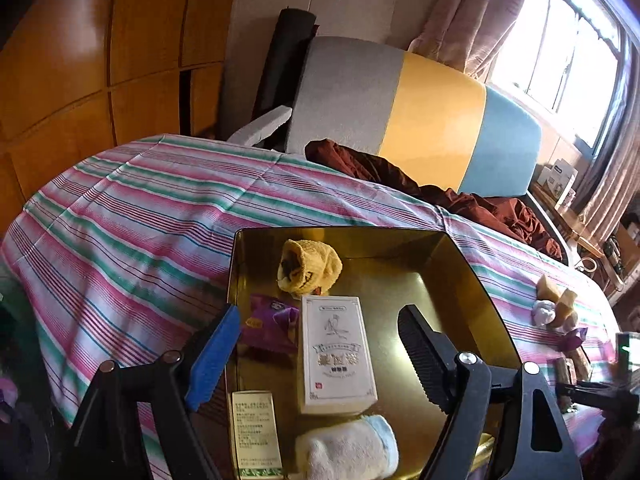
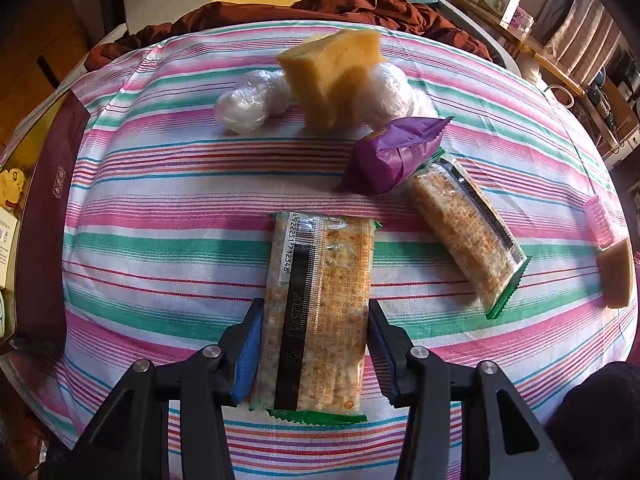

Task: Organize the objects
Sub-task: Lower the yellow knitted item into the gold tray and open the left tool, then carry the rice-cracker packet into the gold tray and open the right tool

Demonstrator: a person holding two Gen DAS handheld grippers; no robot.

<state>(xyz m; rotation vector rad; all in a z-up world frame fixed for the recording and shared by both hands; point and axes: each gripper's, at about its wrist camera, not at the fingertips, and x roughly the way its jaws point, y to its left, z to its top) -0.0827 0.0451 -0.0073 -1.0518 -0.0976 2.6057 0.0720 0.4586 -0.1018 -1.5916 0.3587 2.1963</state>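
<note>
My left gripper (image 1: 318, 312) hangs open over a gold tin box (image 1: 460, 280), with nothing between its fingers. In the tin lie a white carton (image 1: 336, 356), a purple snack packet (image 1: 268, 324), a rolled yellow cloth (image 1: 310, 266), a small printed box (image 1: 256, 432) and a rolled white cloth (image 1: 348, 448). My right gripper (image 2: 315, 305) points steeply down at the striped cloth and is shut on a cracker pack (image 2: 320, 264) by its long edges. Beyond it lie a second cracker pack (image 2: 464, 232), a purple packet (image 2: 392, 152), a yellow sponge (image 2: 332, 80) and two plastic-wrapped balls (image 2: 248, 100).
The tin's maroon outer wall (image 2: 44, 200) stands at the left edge of the right wrist view. A pink item (image 2: 600, 220) and a sponge piece (image 2: 618, 276) lie at far right. Brown fabric (image 1: 440, 188) and a grey, yellow and blue cushion (image 1: 420, 112) lie behind the striped surface.
</note>
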